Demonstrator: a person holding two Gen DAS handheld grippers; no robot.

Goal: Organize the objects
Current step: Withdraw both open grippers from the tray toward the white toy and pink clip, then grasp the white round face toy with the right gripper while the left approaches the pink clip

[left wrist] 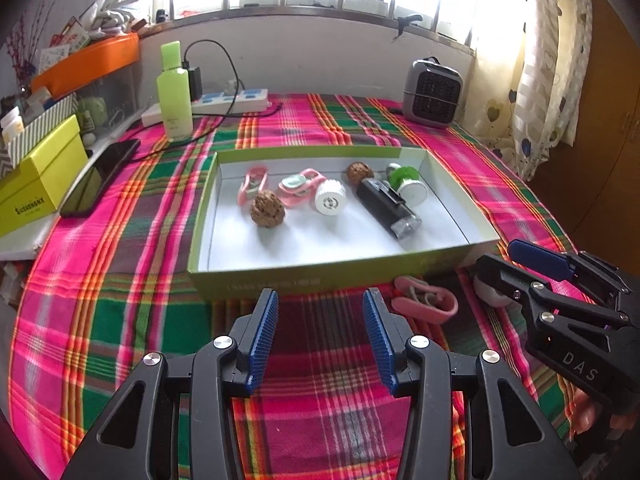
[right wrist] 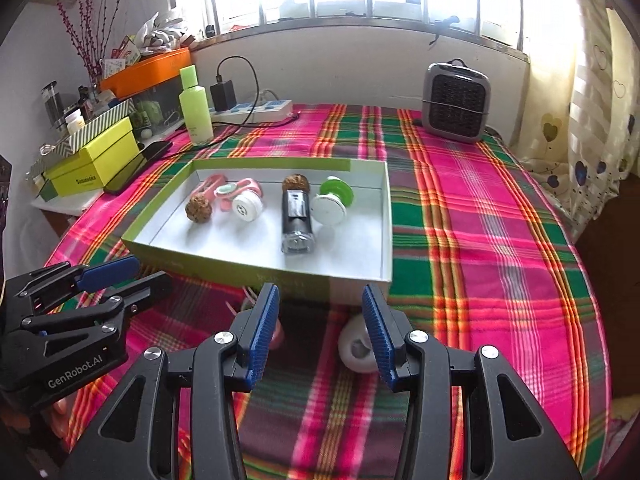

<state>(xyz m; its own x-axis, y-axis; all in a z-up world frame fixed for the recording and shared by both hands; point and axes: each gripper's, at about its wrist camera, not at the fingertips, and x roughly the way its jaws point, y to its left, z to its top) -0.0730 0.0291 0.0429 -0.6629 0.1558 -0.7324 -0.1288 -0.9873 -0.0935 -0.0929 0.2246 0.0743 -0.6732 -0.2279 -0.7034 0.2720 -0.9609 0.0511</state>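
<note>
A shallow green box with a white floor (left wrist: 440, 240) (right wrist: 360, 208) sits on the plaid cloth. It holds two brown walnuts (left wrist: 267, 209), pink clips (left wrist: 251, 184), a white reel (left wrist: 330, 199), a black device (left wrist: 386, 208) and a green-and-white spool (left wrist: 406, 182). In front of the box lie a pink clip (left wrist: 426, 302) and a white round object (right wrist: 356, 346), which lies against the inner side of the right finger. My left gripper (left wrist: 320, 336) is open and empty above the cloth. My right gripper (right wrist: 320, 332) is open and empty near the box's front wall.
A green bottle (left wrist: 174, 92), power strip (left wrist: 228, 102), black phone (left wrist: 100, 176) and yellow-green box (left wrist: 40, 176) stand at the left. A small grey heater (left wrist: 432, 94) stands at the back right. A curtain hangs at the right.
</note>
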